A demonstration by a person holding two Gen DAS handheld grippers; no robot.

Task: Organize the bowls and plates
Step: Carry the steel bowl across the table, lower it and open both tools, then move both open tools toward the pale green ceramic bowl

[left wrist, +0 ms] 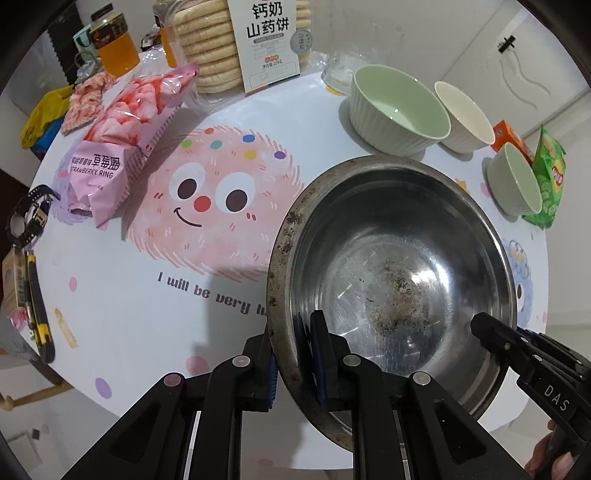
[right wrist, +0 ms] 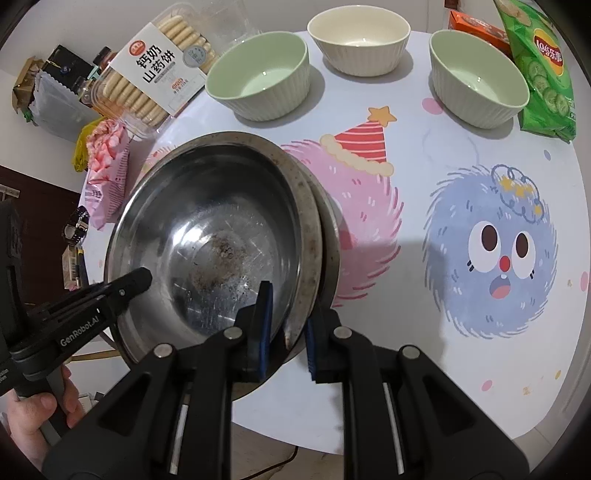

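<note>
Stainless steel, scuffed and stained, the wide round metal basin [left wrist: 391, 280] is held between the two grippers over the near part of the white round bench [left wrist: 155, 302] with its cartoon print, and it is tilted, so its open mouth faces up toward both cameras with the speckled bottom in plain sight. The left gripper [left wrist: 293, 354] has its blue-padded fingers [left wrist: 318, 332] closed on the basin's rim on one side, one finger inside the wall and one outside. The right gripper [right wrist: 286, 332] clamps the opposite side of the rim in the same way, its fingers [right wrist: 264, 314] pinched on the metal edge. In the right wrist view a second steel rim [right wrist: 330, 236] shows just behind and under the held basin, close against it; whether the two touch I cannot tell. At the far side of the bench stand three ribbed ceramic bowls, all upright with mouths up: a pale green bowl [right wrist: 258, 74], a cream bowl [right wrist: 358, 35] beside it, and another pale green bowl [right wrist: 478, 77] near a green crisp bag [right wrist: 543, 70]. A pink strawberry ring snack bag [left wrist: 122, 140] and a clear box of round biscuits [left wrist: 221, 40] lie farther left on the bench.
</note>
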